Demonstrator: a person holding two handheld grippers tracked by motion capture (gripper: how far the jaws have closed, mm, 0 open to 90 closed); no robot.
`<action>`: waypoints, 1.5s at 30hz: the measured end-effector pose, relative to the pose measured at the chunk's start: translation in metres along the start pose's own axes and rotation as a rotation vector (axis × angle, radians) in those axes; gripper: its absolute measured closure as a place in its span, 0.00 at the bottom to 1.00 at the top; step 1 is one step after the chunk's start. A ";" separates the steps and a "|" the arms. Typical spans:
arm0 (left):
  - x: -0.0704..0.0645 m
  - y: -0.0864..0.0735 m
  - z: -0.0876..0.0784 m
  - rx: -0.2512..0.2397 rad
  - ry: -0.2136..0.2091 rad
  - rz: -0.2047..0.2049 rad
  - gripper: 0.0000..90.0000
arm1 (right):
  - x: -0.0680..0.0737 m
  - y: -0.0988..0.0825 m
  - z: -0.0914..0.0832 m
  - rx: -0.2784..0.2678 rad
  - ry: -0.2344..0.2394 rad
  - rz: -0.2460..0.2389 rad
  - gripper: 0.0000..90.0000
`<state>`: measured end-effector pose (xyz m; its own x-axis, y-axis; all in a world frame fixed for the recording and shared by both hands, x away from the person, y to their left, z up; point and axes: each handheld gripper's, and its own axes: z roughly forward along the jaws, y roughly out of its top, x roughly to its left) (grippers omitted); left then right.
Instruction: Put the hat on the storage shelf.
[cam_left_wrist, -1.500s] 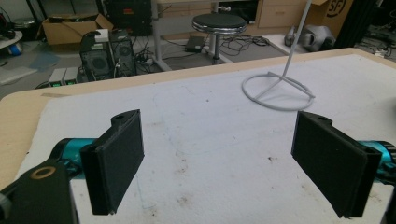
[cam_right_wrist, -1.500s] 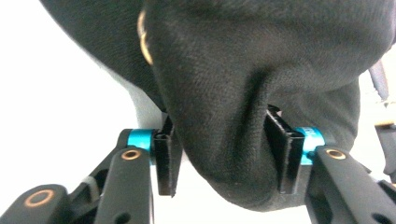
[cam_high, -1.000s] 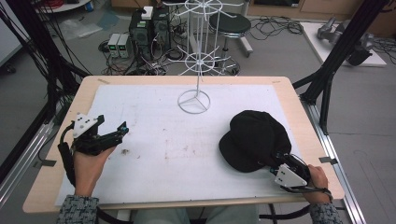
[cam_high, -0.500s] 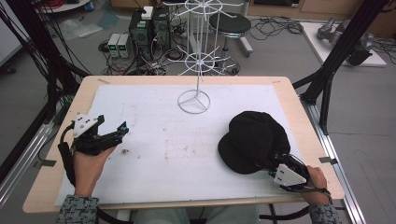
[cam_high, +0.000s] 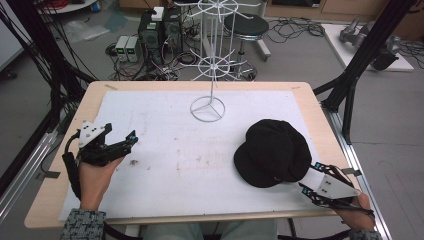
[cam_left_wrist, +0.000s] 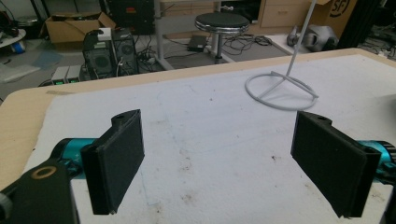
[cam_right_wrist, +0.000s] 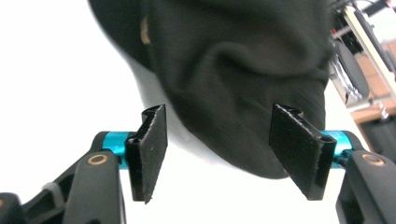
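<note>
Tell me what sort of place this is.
Probably a lab or workshop set up for recording. A covered table stands inside a black frame, computer towers and loose cables sit on the floor, and a stool stands behind.

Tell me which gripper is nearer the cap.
Right. The right gripper sits open at the near edge of the cap; the left gripper is open far across the table.

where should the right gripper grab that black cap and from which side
Probably the rim of the black cap nearest the right gripper, coming in low from the person's side of the table. The cap lies flat, its domed crown too broad to pinch. In the right gripper view the open jaws already straddle that near edge, a thin fold of fabric that should fit between the pads.
</note>
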<state>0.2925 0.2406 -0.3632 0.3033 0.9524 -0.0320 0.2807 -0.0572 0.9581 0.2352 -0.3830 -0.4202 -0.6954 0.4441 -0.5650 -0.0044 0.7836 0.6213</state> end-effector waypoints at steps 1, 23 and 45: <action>0.000 0.000 0.000 -0.001 0.001 0.000 0.19 | 0.000 0.000 0.000 0.000 0.000 0.000 0.39; 0.000 0.000 0.000 -0.003 -0.003 0.004 0.19 | -0.047 -0.027 0.059 -0.025 -0.133 0.889 0.25; -0.003 0.003 0.003 -0.006 -0.012 0.011 0.19 | -0.063 -0.027 0.085 0.148 -0.032 1.086 0.49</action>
<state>0.2947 0.2365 -0.3613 0.3174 0.9480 -0.0252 0.2718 -0.0654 0.9601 0.3404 -0.3950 -0.4479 -0.2576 0.9387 0.2292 0.6873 0.0113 0.7263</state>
